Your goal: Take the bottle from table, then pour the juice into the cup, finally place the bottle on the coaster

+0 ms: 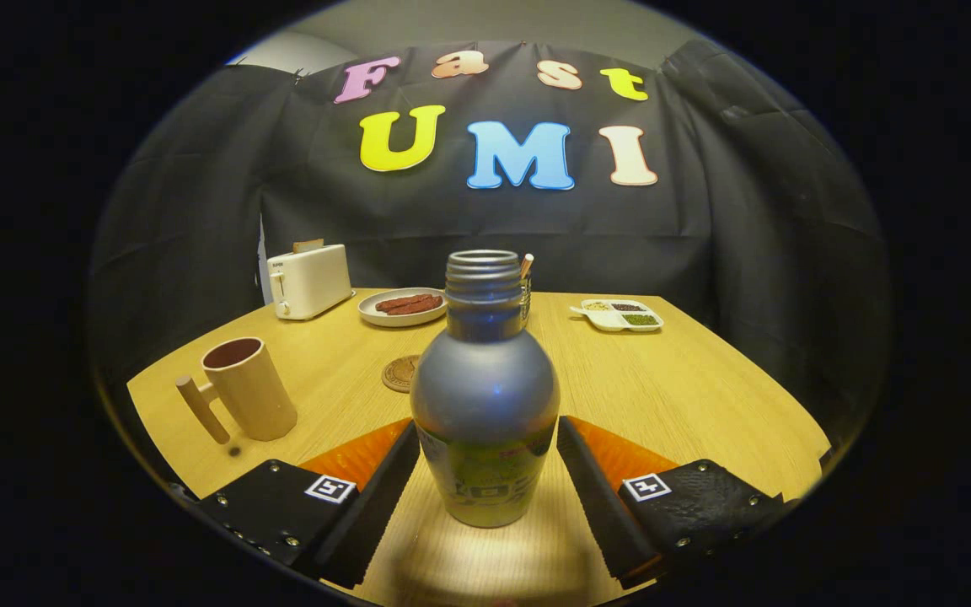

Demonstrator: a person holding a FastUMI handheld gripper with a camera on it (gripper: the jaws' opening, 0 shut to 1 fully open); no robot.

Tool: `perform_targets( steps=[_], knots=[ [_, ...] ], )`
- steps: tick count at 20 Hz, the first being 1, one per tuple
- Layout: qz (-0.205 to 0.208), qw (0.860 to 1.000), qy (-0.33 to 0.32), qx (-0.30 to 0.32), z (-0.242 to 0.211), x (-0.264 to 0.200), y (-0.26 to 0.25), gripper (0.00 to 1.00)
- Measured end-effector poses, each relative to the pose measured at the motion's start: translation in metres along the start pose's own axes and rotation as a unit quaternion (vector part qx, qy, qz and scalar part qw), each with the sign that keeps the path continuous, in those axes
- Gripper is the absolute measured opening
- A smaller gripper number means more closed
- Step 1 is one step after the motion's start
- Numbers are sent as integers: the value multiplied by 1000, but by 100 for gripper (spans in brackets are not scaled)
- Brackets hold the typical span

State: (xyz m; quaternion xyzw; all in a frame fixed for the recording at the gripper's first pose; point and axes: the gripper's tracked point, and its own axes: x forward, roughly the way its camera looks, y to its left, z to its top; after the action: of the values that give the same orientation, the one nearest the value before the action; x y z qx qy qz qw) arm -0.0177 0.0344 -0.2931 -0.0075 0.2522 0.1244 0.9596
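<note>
The tool (485,438) stood spread wide, its fingers (384,480) flanking the uncapped bottle (485,396) without touching it. The bottle stood upright on the wooden desk (688,396) between them (cap off, threads bare). Beyond it lay the round coaster (399,373), with the handled cup (245,389) further left.

Bottle (485,396) centre frame, upright on table (688,396), between gripper (485,459) fingers, jaws apart. Cup (248,389) at left. Coaster (401,373) just behind bottle. Toaster (310,280), plate (402,306), tray (621,314) along table's far edge.
</note>
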Motion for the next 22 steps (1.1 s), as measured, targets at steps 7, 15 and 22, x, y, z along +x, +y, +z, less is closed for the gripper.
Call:
perform_targets(
  steps=[7,15,22],
  knots=[
    [2,1000,18,18,-10,5,-2,100],
    [-2,1000,30,3,-11,5,-2,79],
    [8,997,51,-52,-1,8,12,73]
  ],
)
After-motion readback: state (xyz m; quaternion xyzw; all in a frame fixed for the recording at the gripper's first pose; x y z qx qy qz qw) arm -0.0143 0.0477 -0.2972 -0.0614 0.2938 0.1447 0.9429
